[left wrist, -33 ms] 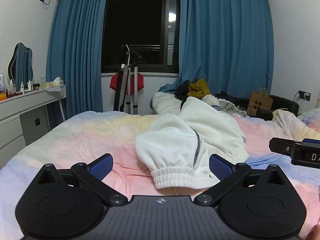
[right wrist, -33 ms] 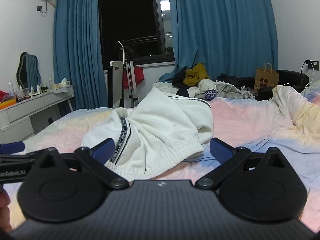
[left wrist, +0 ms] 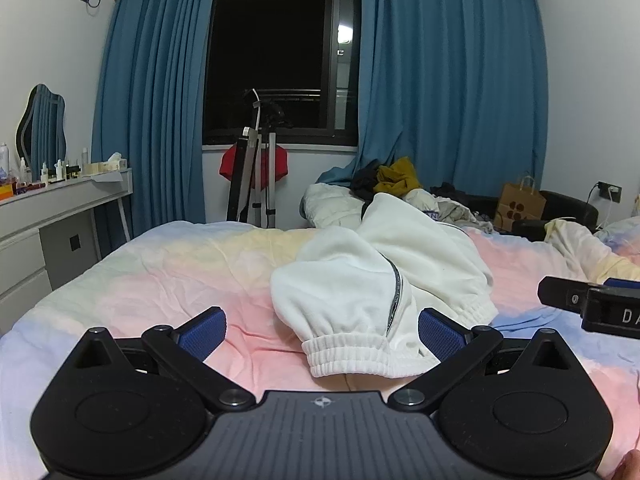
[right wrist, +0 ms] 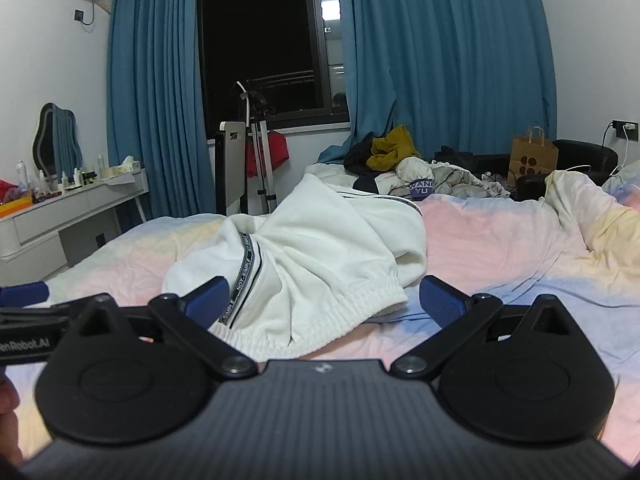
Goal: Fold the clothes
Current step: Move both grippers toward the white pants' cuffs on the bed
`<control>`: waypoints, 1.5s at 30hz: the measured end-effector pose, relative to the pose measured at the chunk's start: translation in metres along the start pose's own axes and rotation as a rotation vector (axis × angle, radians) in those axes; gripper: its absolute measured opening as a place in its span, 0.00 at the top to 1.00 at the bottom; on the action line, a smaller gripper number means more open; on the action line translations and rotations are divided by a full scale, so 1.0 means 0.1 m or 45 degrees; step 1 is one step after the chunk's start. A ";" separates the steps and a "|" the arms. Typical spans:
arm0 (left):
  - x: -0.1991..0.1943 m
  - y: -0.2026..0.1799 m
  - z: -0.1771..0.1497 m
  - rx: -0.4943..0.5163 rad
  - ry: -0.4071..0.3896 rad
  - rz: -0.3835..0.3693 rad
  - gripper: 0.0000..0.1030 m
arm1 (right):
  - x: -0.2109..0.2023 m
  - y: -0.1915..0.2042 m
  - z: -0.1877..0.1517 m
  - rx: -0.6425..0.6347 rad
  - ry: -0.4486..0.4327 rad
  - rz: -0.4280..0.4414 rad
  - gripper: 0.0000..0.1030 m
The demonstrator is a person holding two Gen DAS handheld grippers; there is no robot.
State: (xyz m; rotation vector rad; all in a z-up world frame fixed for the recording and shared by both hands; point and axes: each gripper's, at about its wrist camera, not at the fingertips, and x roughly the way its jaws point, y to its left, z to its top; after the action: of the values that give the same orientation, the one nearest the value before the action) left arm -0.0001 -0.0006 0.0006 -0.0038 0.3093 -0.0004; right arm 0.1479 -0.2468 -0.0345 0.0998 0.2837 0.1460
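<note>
Left wrist view looks the same as before: nothing has moved. Left tongs (left wrist: 322, 330) and right tongs (right wrist: 324, 302) are both wide open, empty, near the white sweatpants (left wrist: 380, 280) bunched on the pastel bed (left wrist: 160, 272). Blue curtains (left wrist: 448, 100) hang behind.

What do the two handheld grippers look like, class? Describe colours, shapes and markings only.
The left gripper and the right gripper match: black round-lobed bodies, a ribbed grey centre plate with a small logo, black linkage arms, and textured blue finger pads. White lettering marks their sides.
</note>
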 end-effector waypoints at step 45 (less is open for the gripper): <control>-0.47 0.41 0.23 -0.009 -0.065 -0.055 0.00 | 0.09 0.41 1.02 0.206 -0.061 0.051 0.00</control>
State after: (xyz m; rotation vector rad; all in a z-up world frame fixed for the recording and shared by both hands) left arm -0.0382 0.0405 0.0365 -0.0177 0.2586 -0.0416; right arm 0.1805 -0.2133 0.0651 0.2692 0.2458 0.1602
